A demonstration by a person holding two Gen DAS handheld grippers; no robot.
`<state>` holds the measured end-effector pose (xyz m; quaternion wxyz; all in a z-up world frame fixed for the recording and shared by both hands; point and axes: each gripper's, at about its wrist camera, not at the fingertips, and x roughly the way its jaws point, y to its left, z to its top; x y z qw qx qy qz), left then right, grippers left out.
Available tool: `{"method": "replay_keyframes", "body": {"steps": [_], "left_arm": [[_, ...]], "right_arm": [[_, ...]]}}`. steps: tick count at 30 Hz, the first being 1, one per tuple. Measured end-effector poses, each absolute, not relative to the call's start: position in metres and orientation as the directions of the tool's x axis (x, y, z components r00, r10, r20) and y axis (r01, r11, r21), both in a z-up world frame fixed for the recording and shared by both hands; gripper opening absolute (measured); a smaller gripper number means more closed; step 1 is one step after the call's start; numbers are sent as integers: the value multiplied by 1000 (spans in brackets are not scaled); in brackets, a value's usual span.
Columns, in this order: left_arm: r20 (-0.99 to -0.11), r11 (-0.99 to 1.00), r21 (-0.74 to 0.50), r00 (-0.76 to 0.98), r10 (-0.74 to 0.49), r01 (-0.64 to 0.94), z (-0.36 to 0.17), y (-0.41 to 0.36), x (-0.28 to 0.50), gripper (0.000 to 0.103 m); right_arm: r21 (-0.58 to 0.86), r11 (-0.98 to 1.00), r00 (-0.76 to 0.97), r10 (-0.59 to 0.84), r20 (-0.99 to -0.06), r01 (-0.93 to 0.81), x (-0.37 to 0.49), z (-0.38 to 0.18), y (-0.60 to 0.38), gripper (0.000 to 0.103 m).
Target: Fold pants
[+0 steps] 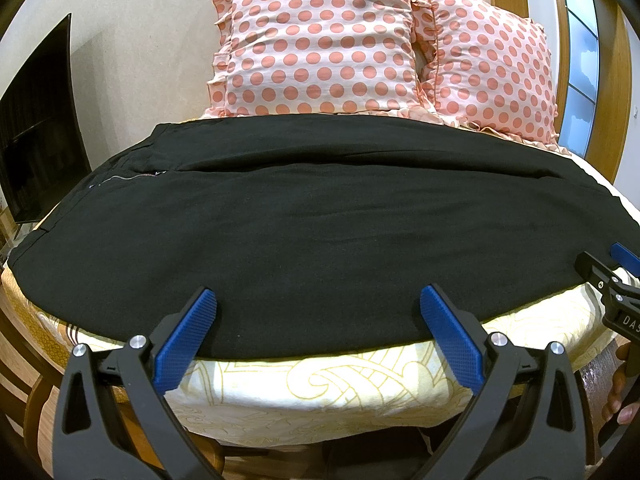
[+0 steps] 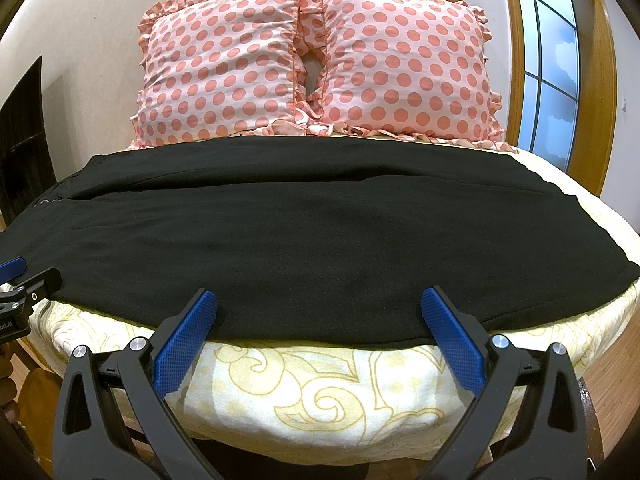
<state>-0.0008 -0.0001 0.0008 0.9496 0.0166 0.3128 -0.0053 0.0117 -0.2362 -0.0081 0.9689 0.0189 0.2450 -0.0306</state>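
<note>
1 pair of black pants [image 1: 320,240] is laid flat across the bed [image 1: 328,384], its long axis running left to right, parallel to the near bed edge. The waist end, marked by a short zipper [image 1: 120,178], points left; the leg ends point right. 2 legs are seen, 1 lying behind the other. 2 polka-dot pillows [image 2: 224,64] are propped upright behind the pants. The left tool [image 1: 318,312] is held wide open over the near hem, with nothing gripped. The right tool [image 2: 319,314] is likewise spread wide and empty at the near edge, further right along the pants.
</note>
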Motion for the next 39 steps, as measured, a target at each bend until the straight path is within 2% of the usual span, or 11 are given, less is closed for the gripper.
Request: {"method": "replay_keyframes", "body": {"steps": [8,18,22,27,31,33,34,37,39], "left_arm": [[-602,999,29,798,3,18,13,1,-2,101],[-636,998,30,772,-25,57,11,8,6,101],[-628,997,49,778,-12,55,23,9,13,101],[-569,1000,13,823,-7,18,46,21,26,101],[-562,999,-45,827,-26,1,50,25,46,101],[-571,998,-59,820,-36,3,47,24,54,101],[-576,998,-59,817,-36,2,45,23,57,101],[-588,999,-35,809,-16,-5,40,23,63,101],[-591,1000,-19,807,1,-16,39,24,66,101]], "right_arm": [[22,998,878,-48,-477,67,12,-8,-238,102],[28,1000,848,11,-529,4,22,-6,-242,102],[101,995,823,70,-563,-16,34,7,-259,102],[257,959,861,26,-507,122,61,61,-334,102],[316,897,825,-87,-559,309,119,85,-407,102],[301,861,773,-154,-615,411,156,85,-442,102],[292,835,734,-181,-655,467,179,83,-463,100],[315,738,628,-185,-756,597,225,65,-513,75],[347,660,573,-156,-805,666,252,50,-538,69]]}}
